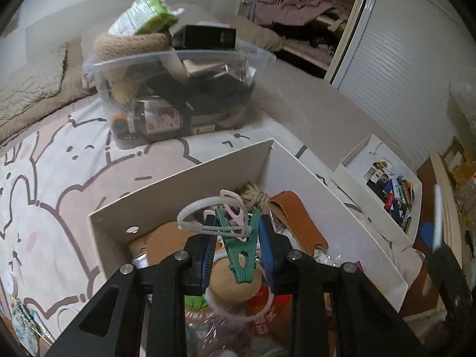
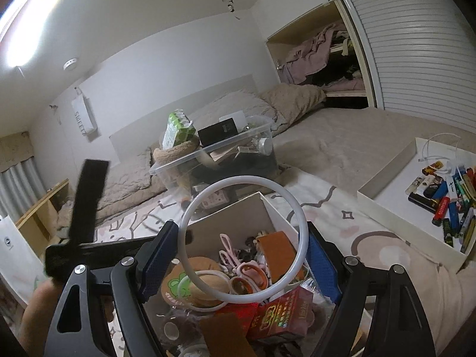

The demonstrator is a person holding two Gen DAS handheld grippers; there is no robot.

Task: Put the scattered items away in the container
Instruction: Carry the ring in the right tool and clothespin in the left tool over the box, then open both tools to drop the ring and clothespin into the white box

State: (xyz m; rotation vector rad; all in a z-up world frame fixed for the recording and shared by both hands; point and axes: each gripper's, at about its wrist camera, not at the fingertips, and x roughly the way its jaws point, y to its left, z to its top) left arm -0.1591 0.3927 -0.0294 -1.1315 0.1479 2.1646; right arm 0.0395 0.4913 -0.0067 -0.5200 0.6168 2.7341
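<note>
Bedroom, patterned bedspread: above the white box we hold a green clothespin clamped in the left gripper and a white ring spanning the right gripper; next, we judge, release both inside.

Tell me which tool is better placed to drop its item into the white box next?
Probably left: the left tool grips the green clothespin directly over the white box, while the right tool holds the white ring.

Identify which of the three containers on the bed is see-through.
The clear plastic tub farthest back, overfilled; the white cardboard box and the shallow lighter tray are opaque.
</note>
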